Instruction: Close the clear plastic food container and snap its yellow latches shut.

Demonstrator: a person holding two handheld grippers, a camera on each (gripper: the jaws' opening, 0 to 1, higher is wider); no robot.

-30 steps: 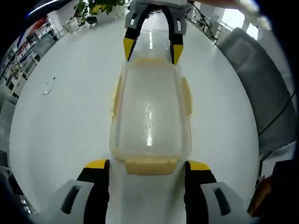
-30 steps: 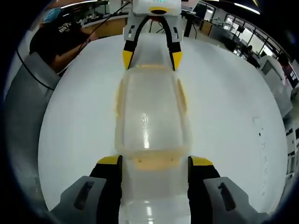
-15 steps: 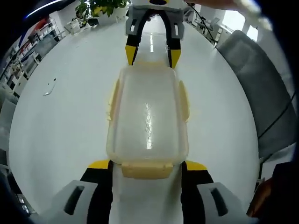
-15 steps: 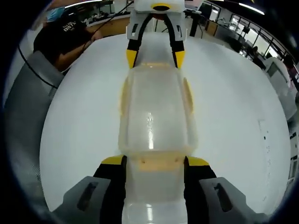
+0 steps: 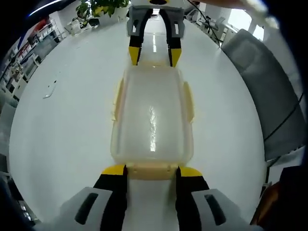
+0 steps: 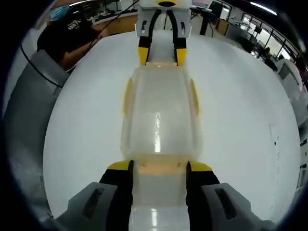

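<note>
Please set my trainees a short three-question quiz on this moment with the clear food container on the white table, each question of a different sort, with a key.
1. True or false: the clear plastic food container with yellow latches lies on the white table with its lid on.
2. Multiple choice: the left gripper has its yellow-tipped jaws at
A. a long side latch
B. the short-end latch nearest it
C. the table, apart from the container
3. Fill in: seen from the left gripper view, the right gripper stands at the container's ____ end.

Key: 1 true; 2 B; 3 far (opposite).
</note>
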